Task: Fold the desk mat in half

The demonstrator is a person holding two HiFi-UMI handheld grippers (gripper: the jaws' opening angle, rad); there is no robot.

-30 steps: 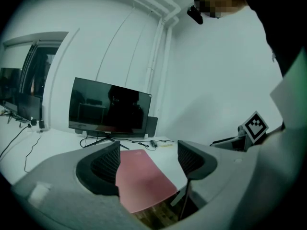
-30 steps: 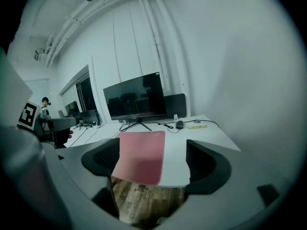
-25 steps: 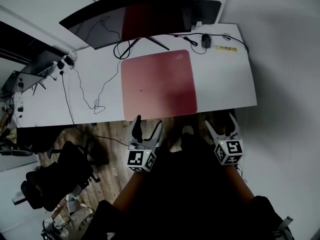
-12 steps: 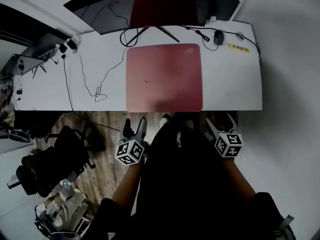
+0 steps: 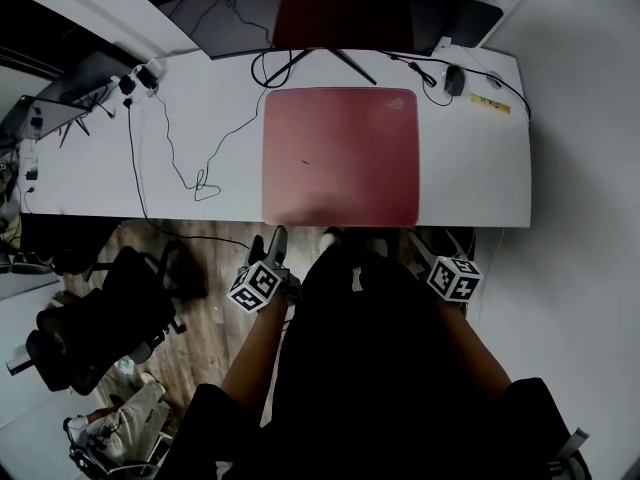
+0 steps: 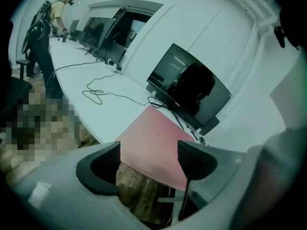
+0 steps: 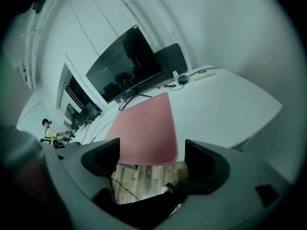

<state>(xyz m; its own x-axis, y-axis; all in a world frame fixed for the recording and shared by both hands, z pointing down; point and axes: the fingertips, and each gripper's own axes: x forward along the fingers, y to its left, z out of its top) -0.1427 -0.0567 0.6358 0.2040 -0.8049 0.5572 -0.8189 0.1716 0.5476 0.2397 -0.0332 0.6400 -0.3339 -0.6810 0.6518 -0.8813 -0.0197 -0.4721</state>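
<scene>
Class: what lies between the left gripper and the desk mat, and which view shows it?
Nothing: the left gripper view shows only wooden floor beneath the gap from left gripper to desk mat.

Desk mat (image 5: 340,155) lies on counter (image 5: 470,168), centred, front edge at the counter's edge. Monitor (image 5: 300,8) behind it, mouse (image 5: 456,80) back-right, cable (image 5: 199,184) left. Office chair (image 5: 95,333) on floor, front-left.

Desk mat (image 5: 340,156): red, lying flat on the white desk (image 5: 470,168), before the monitor (image 5: 300,8)
Left gripper (image 5: 268,244): off the desk, near the mat's near-left corner
Right gripper (image 5: 441,245): off the desk, near its near-right corner
</scene>
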